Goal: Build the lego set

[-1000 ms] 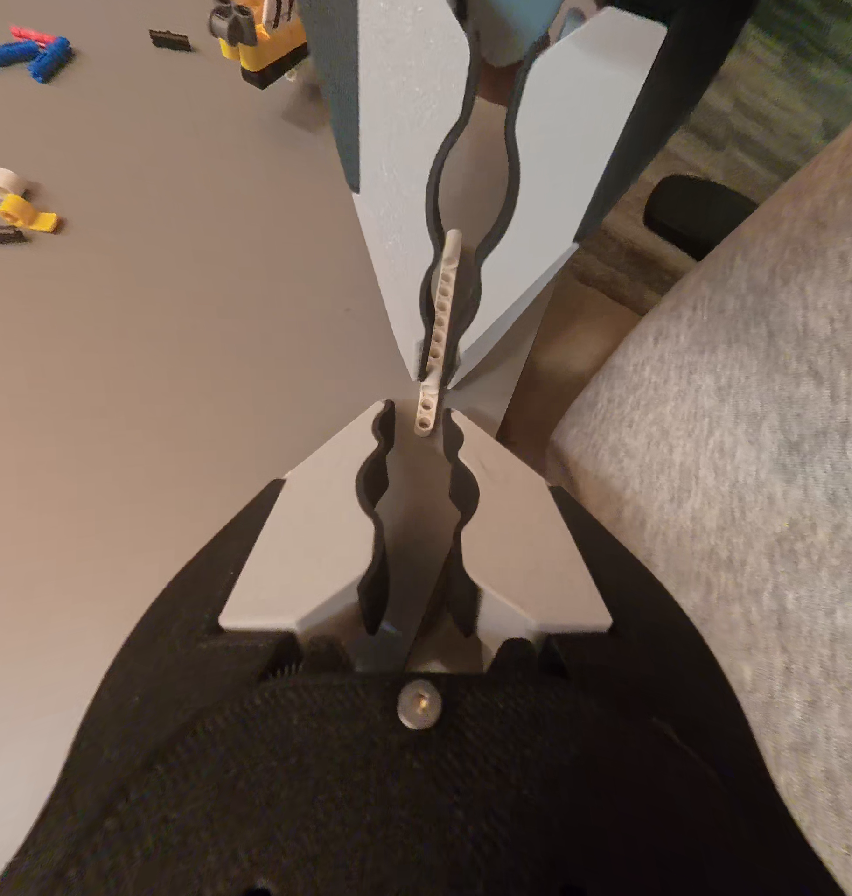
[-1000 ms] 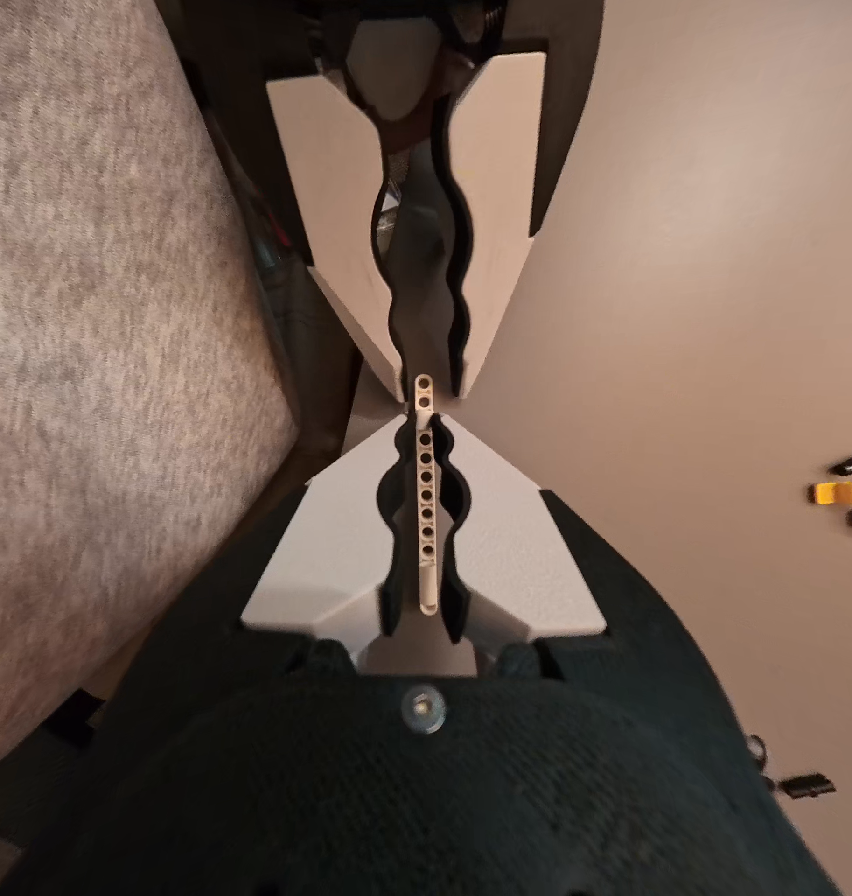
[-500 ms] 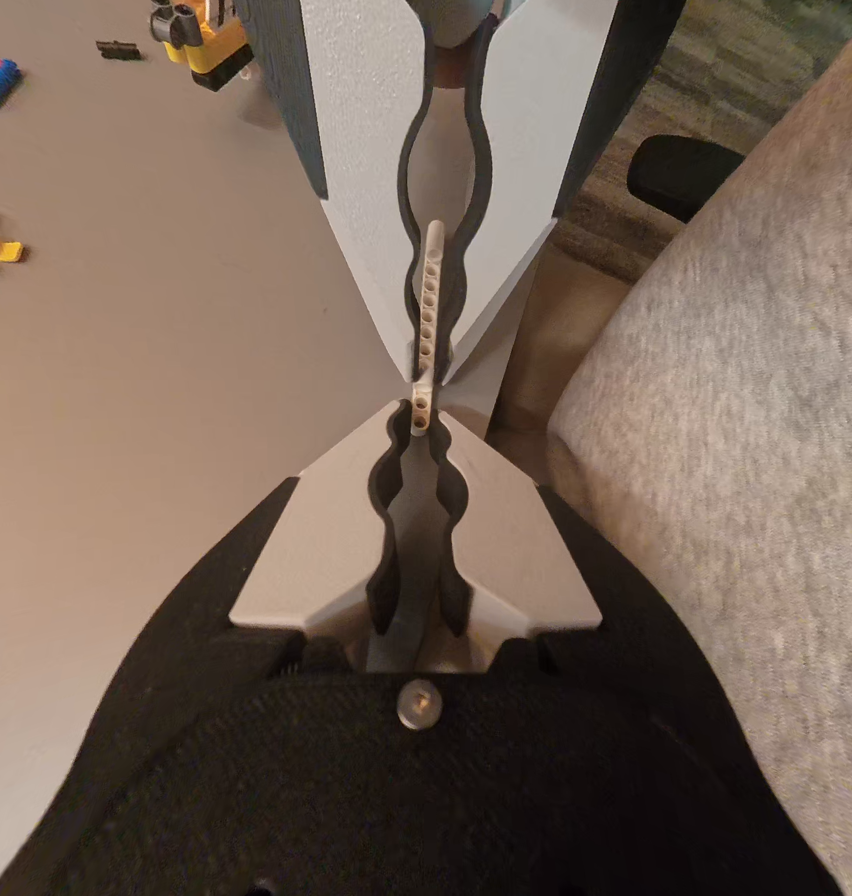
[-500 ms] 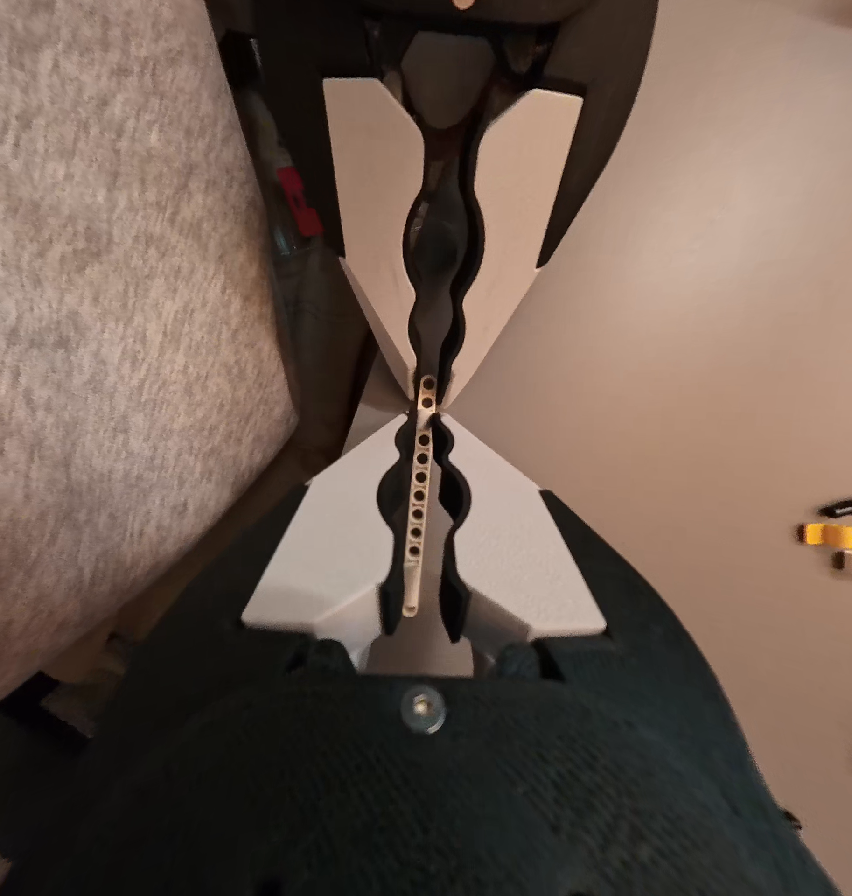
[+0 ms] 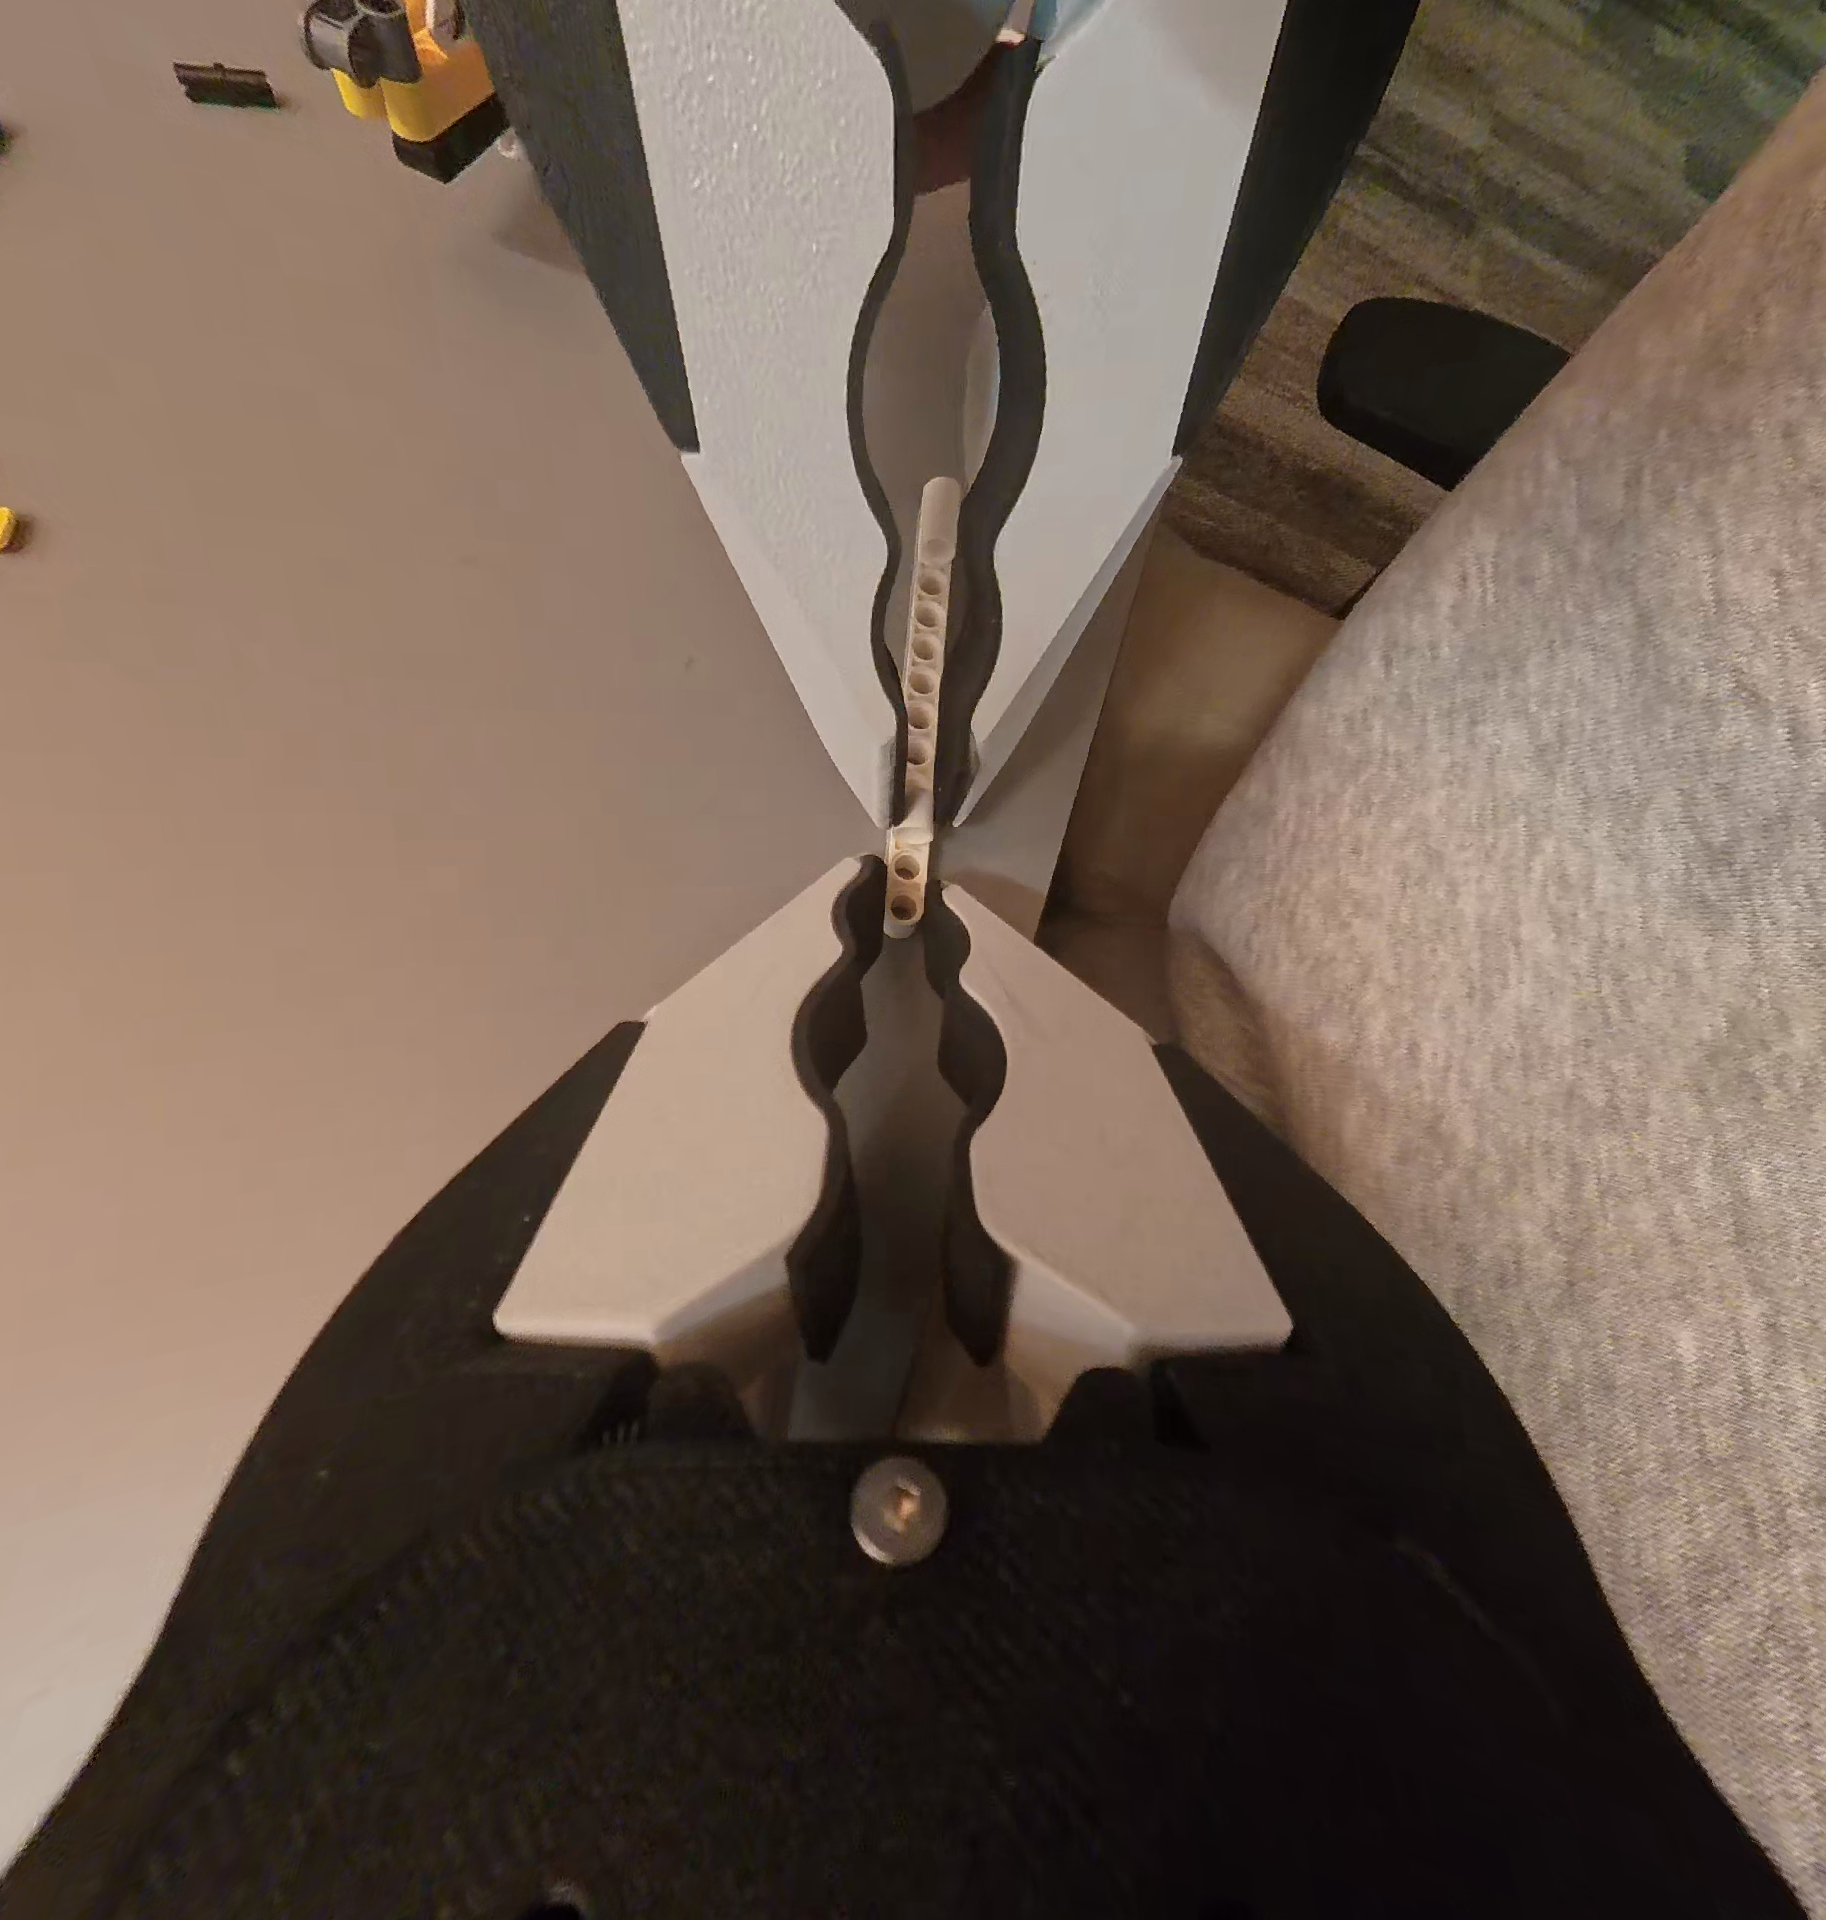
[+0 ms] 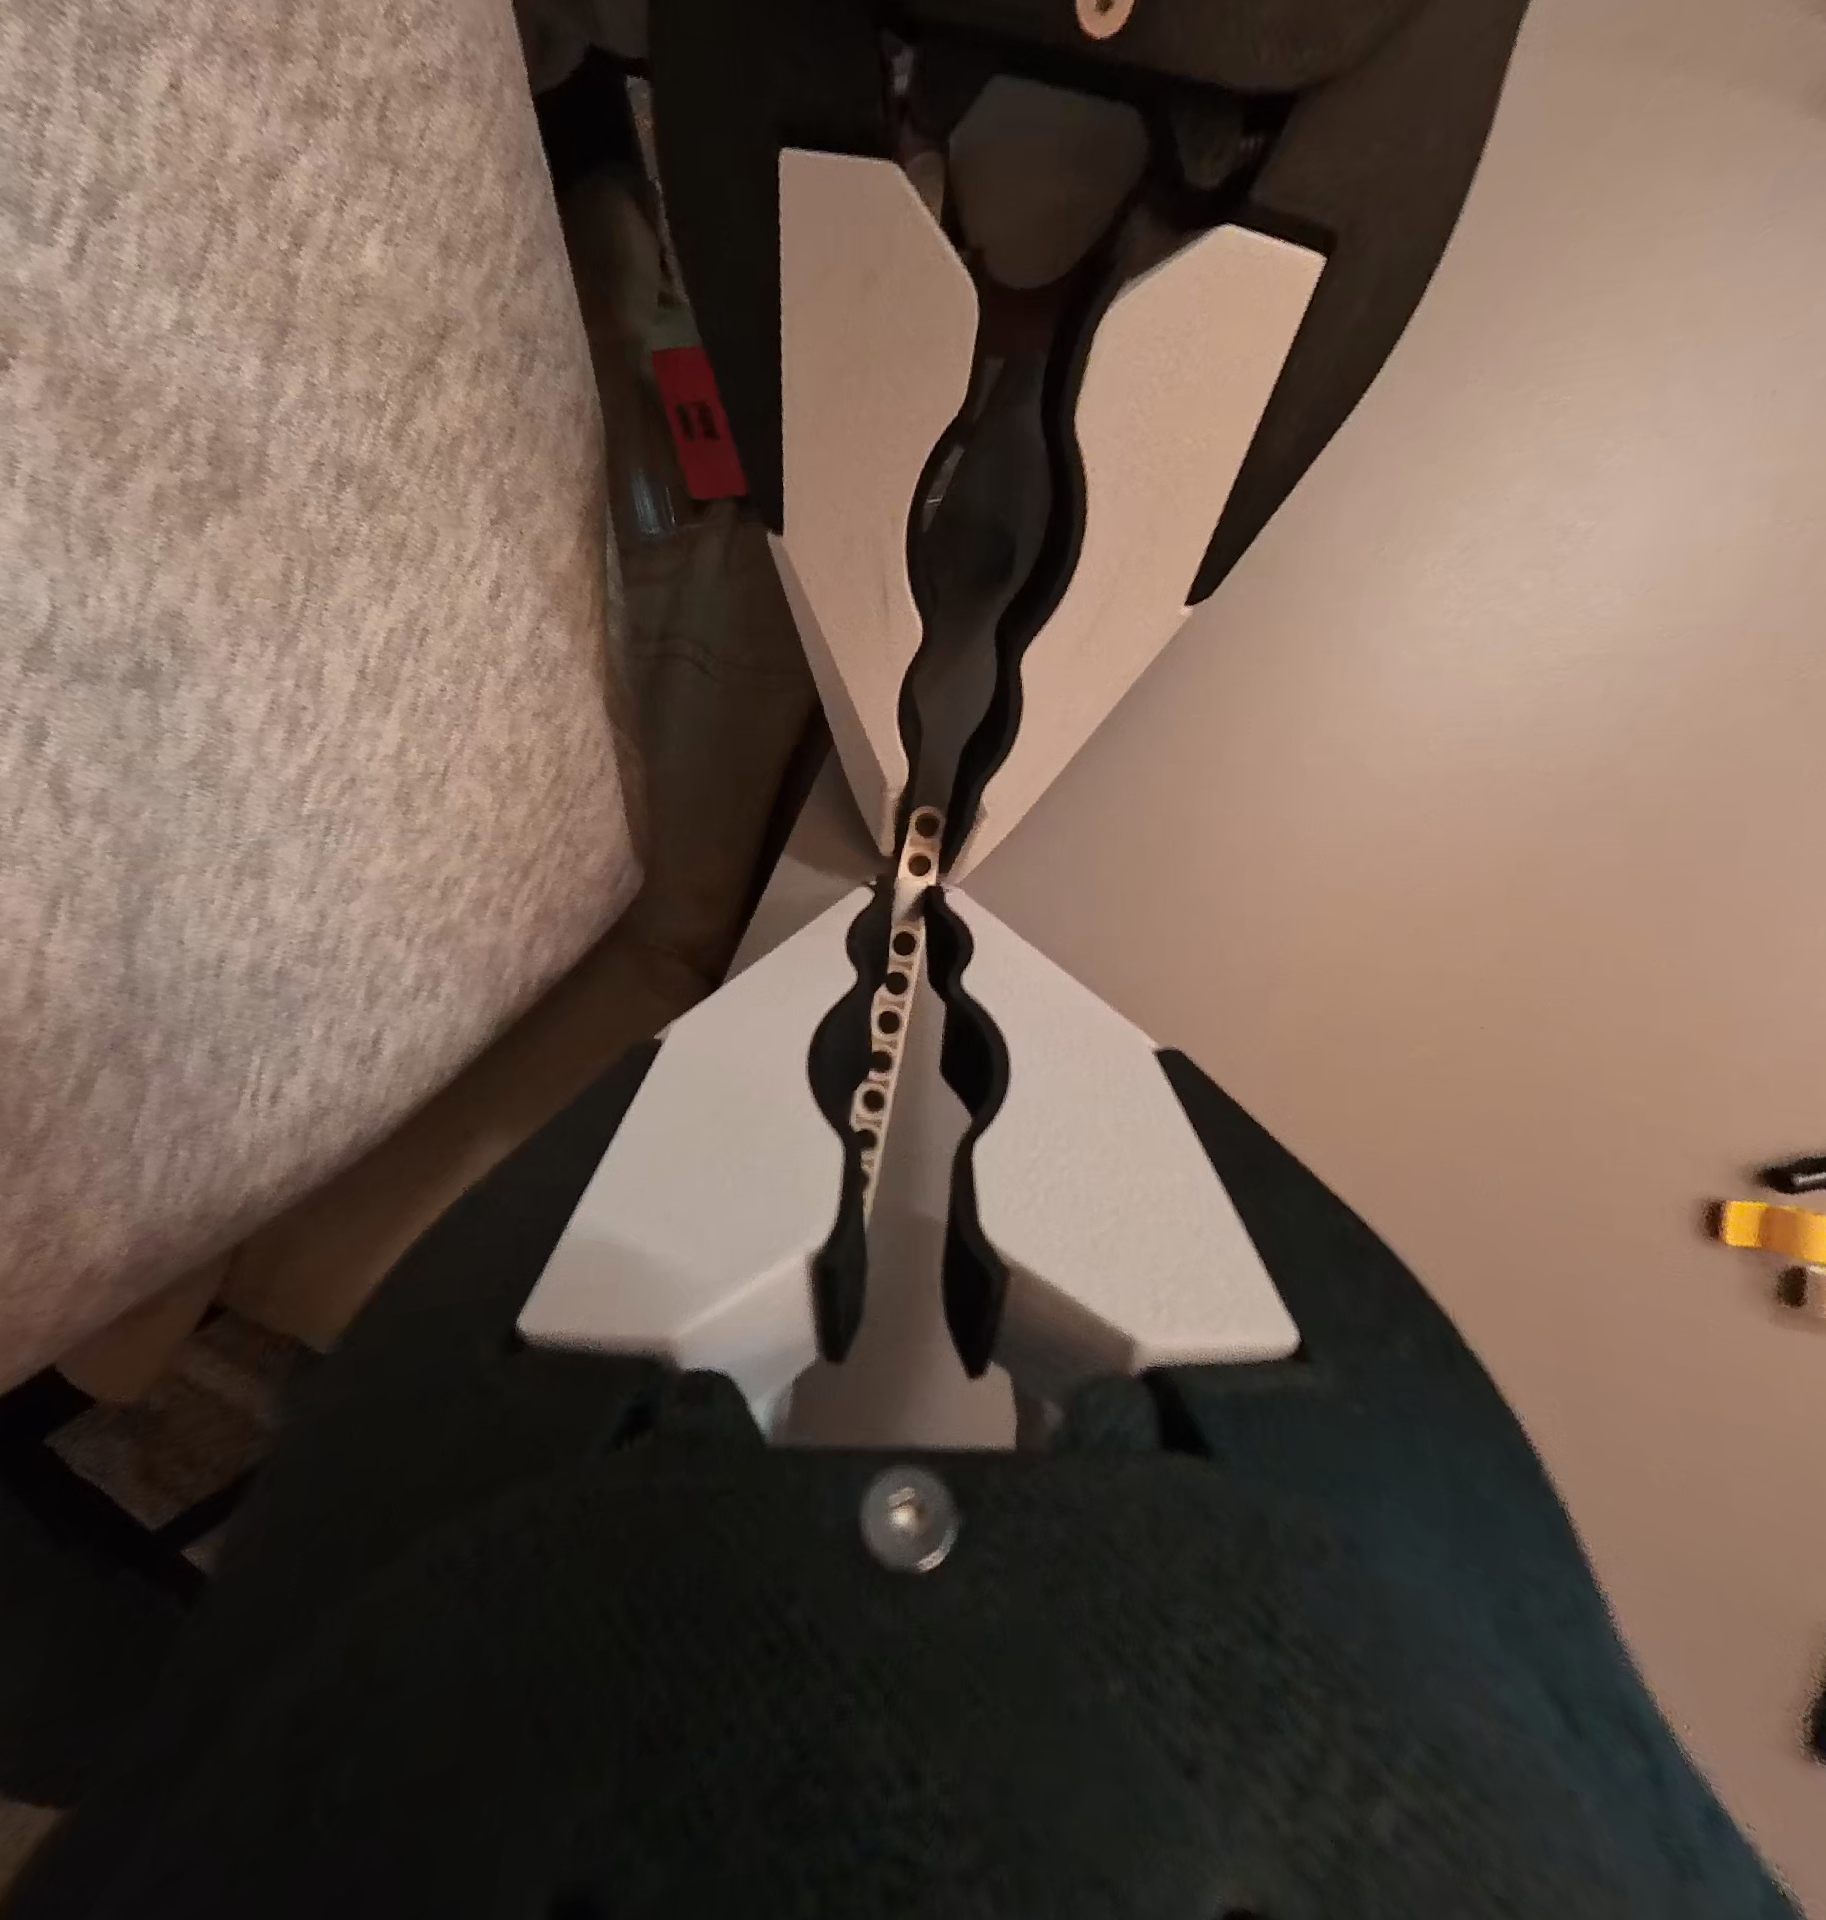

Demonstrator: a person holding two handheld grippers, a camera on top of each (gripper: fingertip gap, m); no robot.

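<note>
Facing tip to tip: my right gripper (image 6: 914,902) jaws pinch the white holed beam (image 6: 893,1013); my left gripper (image 5: 907,883) jaws close on its far end, lower end hidden.

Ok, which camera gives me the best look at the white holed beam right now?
The left wrist view: the white holed beam is sharp there, most of its length showing between the right gripper fingers, its near end at the left gripper tips. The right wrist view shows the beam slanted between its own fingers, its lower end hidden.
</note>
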